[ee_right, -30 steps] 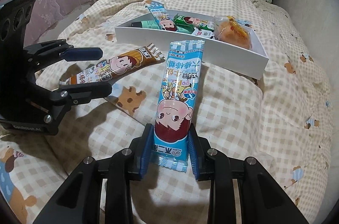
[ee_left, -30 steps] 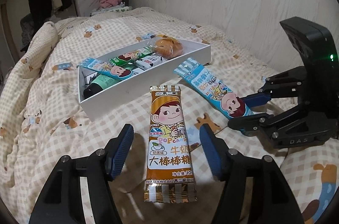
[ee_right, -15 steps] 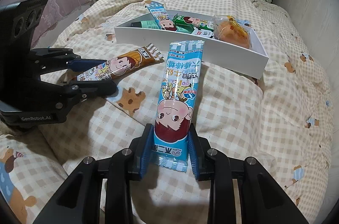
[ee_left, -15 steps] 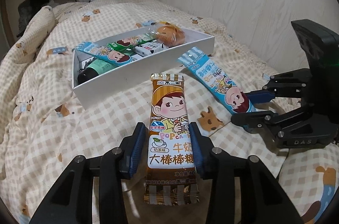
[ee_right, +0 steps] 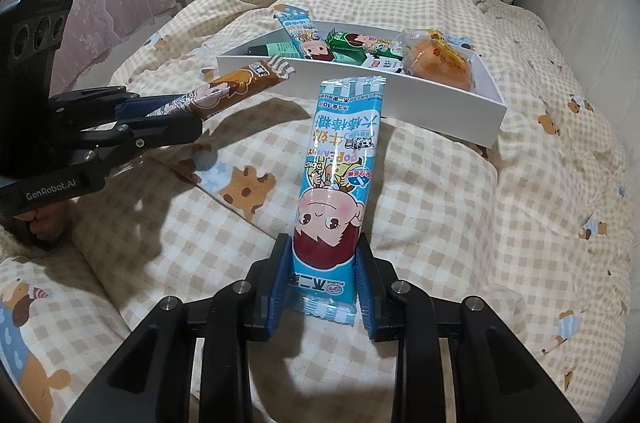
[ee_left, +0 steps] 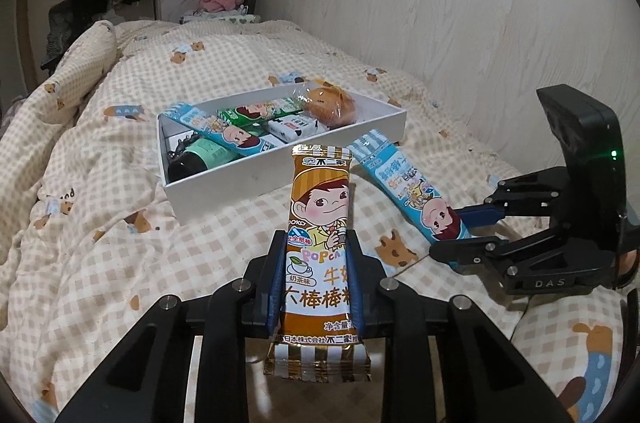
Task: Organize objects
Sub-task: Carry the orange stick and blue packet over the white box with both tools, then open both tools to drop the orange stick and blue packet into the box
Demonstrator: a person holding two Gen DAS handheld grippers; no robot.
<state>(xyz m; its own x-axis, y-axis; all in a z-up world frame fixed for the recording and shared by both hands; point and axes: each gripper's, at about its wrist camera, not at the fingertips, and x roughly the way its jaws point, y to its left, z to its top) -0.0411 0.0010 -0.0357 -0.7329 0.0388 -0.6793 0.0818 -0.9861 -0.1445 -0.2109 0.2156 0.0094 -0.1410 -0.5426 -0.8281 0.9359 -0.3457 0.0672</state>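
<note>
**Two candy packets, one in each gripper, in front of the white box**

The left gripper [ee_left: 316,283] is clamped on the brown candy packet [ee_left: 320,223]. Its blue pads press the packet's two long edges at the lower half, so the striped bottom end hangs out behind the fingers and the top end points toward the white box [ee_left: 256,179]. In the right wrist view the same packet [ee_right: 236,89] sticks out level from the left gripper [ee_right: 160,119] with its far end close to the box's near wall [ee_right: 420,103], clear of the bedspread [ee_right: 440,223] — its shadow falls on the cloth below.

The right gripper [ee_right: 322,283] grips the blue candy packet [ee_right: 340,175] in the same way, near the end by the printed face's hair, with the packet reaching forward toward the box wall. Seen from the left wrist, that blue packet [ee_left: 404,187] slants from the right gripper [ee_left: 460,231] up to the box's right corner.

Inside the box lie another blue packet [ee_left: 216,131], a green packet [ee_left: 256,109], a dark bottle with a green label [ee_left: 196,159], a small white carton [ee_left: 292,125] and a wrapped bun [ee_left: 330,105].
</note>
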